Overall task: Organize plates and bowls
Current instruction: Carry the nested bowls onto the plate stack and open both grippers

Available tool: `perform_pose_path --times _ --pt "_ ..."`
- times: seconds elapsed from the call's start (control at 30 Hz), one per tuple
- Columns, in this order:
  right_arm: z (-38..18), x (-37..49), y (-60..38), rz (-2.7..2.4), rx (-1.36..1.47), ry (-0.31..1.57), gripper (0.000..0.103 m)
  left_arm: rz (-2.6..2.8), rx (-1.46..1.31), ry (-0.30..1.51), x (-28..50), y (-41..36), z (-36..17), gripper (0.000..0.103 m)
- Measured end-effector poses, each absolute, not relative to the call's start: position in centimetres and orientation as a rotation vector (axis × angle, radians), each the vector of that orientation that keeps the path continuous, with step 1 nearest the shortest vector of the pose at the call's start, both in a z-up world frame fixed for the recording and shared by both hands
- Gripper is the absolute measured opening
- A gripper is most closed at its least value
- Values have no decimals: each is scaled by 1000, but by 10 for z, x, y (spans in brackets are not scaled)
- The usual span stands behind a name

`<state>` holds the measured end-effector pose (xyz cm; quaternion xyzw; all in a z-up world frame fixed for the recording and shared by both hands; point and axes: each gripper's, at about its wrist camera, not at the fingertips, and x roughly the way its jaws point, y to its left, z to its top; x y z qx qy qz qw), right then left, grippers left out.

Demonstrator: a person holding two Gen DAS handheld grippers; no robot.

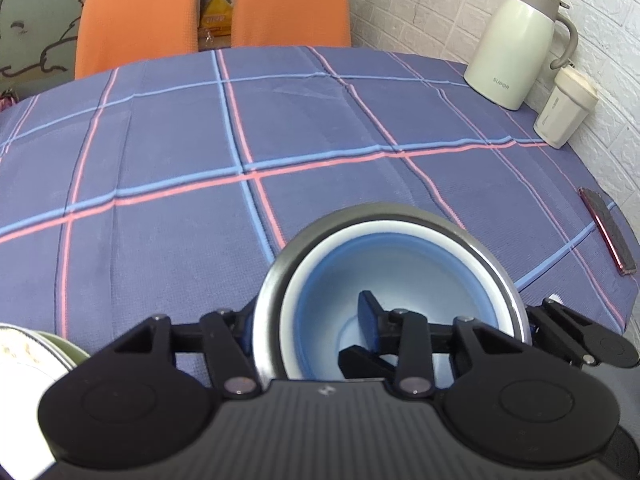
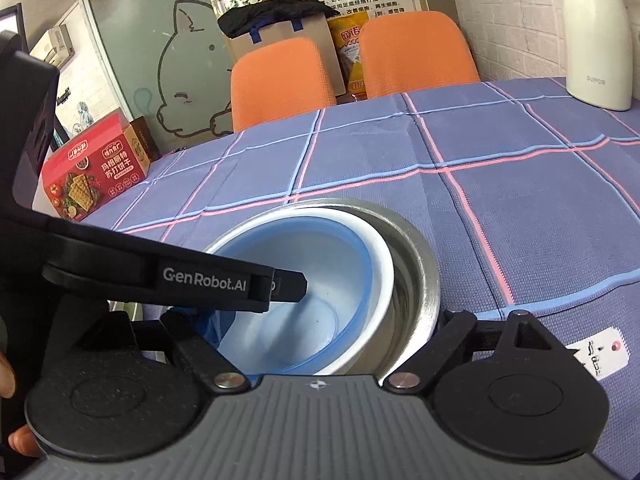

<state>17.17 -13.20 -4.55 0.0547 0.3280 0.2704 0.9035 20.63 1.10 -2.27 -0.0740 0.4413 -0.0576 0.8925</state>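
A blue bowl (image 1: 408,276) sits nested in a white bowl (image 1: 384,227), which sits in a steel bowl (image 1: 272,280) on the checked tablecloth. My left gripper (image 1: 308,320) straddles the bowls' left rims, one finger (image 1: 370,316) inside the blue bowl, the other outside the steel one; whether it grips is unclear. In the right wrist view the same blue bowl (image 2: 340,256), white bowl (image 2: 380,264) and steel bowl (image 2: 424,280) lie between my right gripper's wide-apart jaws (image 2: 320,332); the left gripper's finger (image 2: 280,286) reaches in. A green-rimmed plate stack (image 1: 44,344) lies at the lower left.
A cream thermos jug (image 1: 516,40) and a lidded cup (image 1: 564,108) stand by the brick wall at the back right. A phone (image 1: 608,228) lies near the table's right edge. Two orange chairs (image 1: 208,12) stand behind the table. A red cracker box (image 2: 96,164) sits far left.
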Motion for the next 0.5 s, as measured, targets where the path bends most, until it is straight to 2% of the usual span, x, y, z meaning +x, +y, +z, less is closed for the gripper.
perform_pose_path --times 0.27,0.5 --pt "-24 171 -132 535 109 650 76 -128 -146 877 199 12 4 37" --pt "0 150 -102 590 59 595 77 -48 -137 819 154 48 33 39"
